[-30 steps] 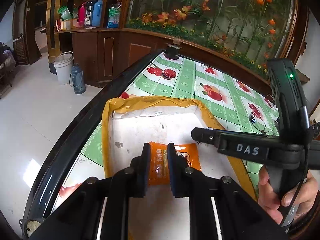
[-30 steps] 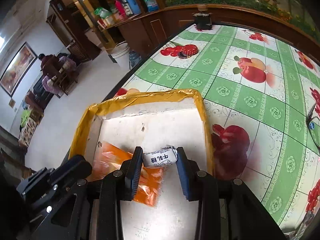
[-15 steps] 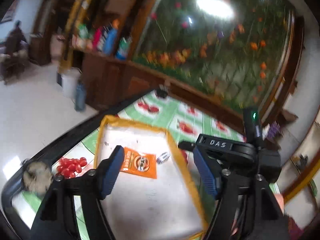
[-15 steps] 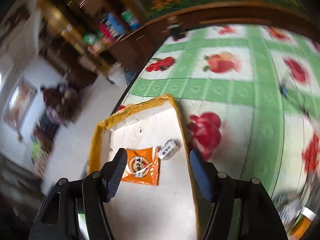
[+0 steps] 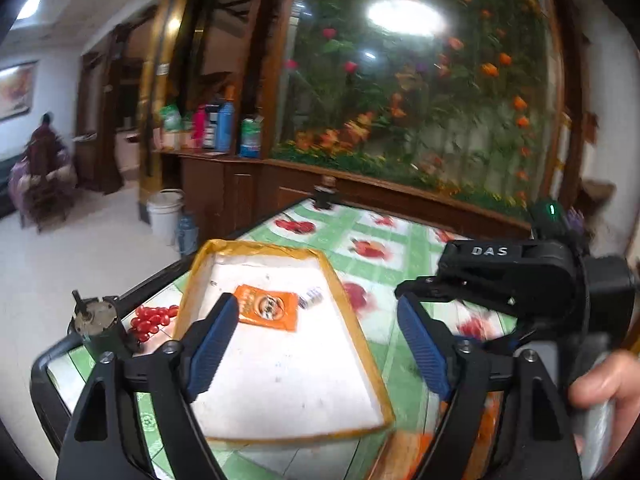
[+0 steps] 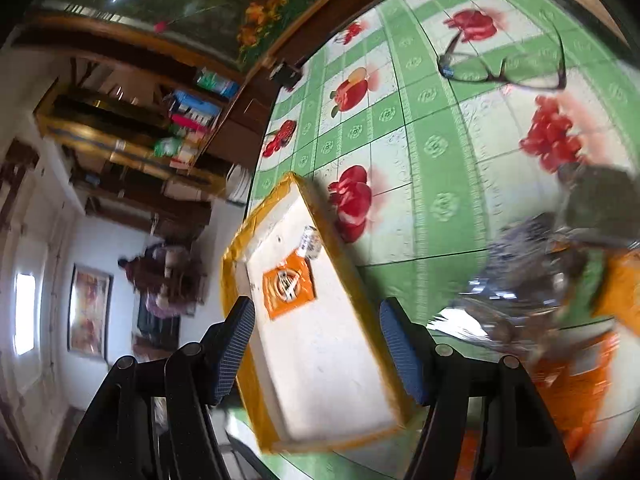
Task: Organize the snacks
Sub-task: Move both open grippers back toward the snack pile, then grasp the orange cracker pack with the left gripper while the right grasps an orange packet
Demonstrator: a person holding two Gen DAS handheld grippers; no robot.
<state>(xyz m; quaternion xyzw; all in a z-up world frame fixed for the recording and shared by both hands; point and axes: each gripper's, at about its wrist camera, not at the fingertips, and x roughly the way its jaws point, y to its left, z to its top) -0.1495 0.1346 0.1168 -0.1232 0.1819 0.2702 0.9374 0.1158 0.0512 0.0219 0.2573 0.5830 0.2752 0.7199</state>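
A shallow white box with yellow-taped rim (image 5: 348, 312) (image 6: 352, 272) sits on the table. Inside lie an orange snack packet (image 5: 267, 313) (image 6: 289, 285) and a small white candy roll (image 5: 311, 297) (image 6: 310, 245). My left gripper (image 5: 316, 344) is open and empty, raised above the box's near half. My right gripper (image 6: 316, 344) is open and empty, above the box's near end; its body shows at the right in the left wrist view (image 5: 520, 276). More orange snack packets (image 6: 576, 380) lie blurred at the right.
The table has a green checked cloth with fruit prints (image 6: 436, 152). Black eyeglasses (image 6: 504, 64) lie at the far right. Shiny crumpled wrappers (image 6: 520, 280) sit near the orange packets. The table's dark edge (image 5: 132, 292) runs along the left.
Both grippers let go of their snacks and opened wide, then pulled back and up from the box. The packet and candy roll now lie inside the box. The right view has tilted.
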